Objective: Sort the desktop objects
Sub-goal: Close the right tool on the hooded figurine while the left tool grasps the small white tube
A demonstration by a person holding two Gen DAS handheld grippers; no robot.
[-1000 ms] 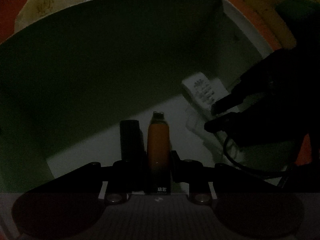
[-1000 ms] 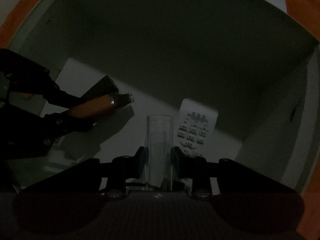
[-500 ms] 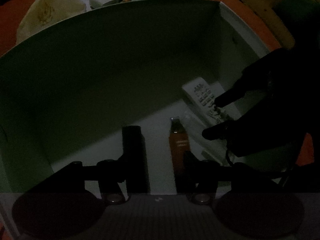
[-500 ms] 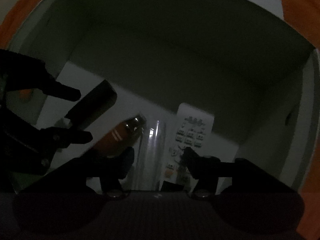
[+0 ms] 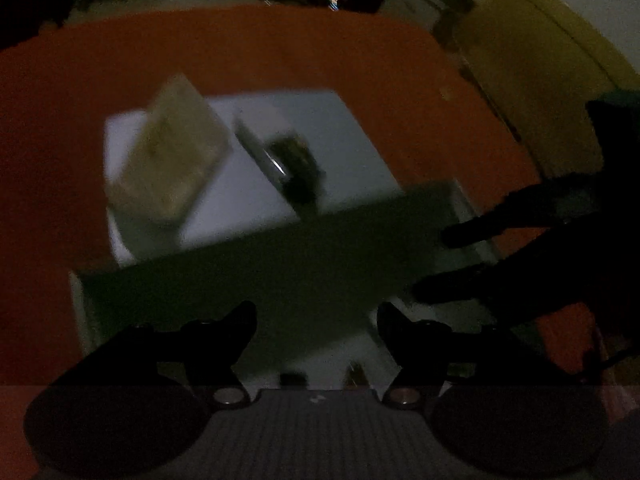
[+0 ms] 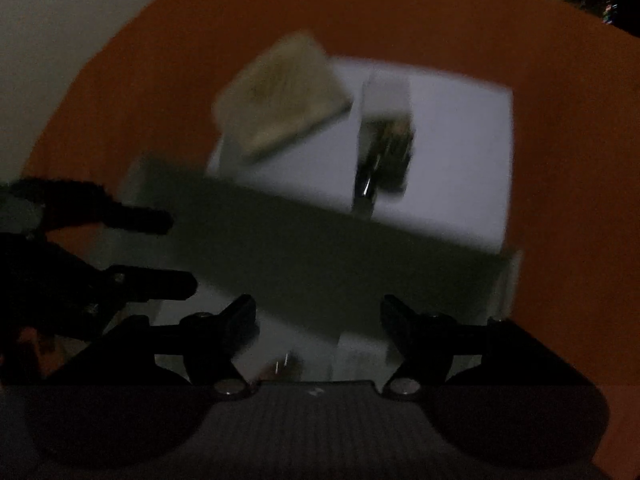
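both grippers, left gripper (image 5: 316, 316) and right gripper (image 6: 318, 312), have just been opening and are spread over the white box (image 5: 80, 304); nothing is held. the beige pouch (image 5: 172, 160) beyond looks soft, best pinched at an edge.

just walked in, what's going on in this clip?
A person is sorting desk items into a white box on an orange table. Both claws have just been opening and now hang empty above the box: left claw, right claw. Items lie blurred on the box floor below. Behind the box, a beige pouch and a small dark item sit on a white sheet.
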